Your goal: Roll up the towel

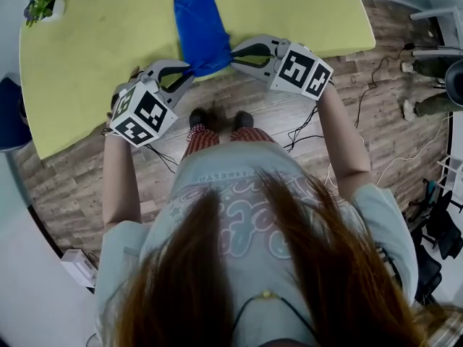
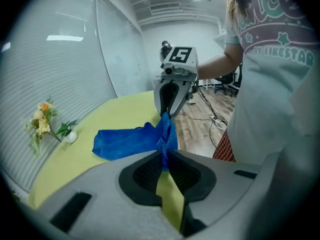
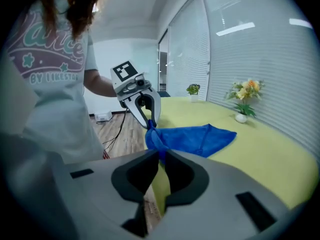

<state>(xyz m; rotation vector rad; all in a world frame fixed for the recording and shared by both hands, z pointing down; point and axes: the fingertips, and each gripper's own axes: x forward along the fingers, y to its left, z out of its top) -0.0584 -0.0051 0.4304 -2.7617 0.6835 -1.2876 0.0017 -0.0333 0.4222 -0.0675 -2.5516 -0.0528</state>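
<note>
towel [image 1: 201,27] is clamped at its near end by left hand-held gripper [image 1: 190,70] and right hand-held gripper [image 1: 232,56]; best to turn both together, evenly.

right tongs [image 3: 161,155]: clamped on towel [image 3: 192,136] | towel: lying on yellow table [image 3: 260,154]

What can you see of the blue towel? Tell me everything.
The towel is deep blue, soft, fuzzy-looking cloth, folded into a narrow strip lying lengthwise on the yellow-green table. Its near end, at the table's edge, is bunched and raised: the left claw and right claw each pinch a corner there.
</note>
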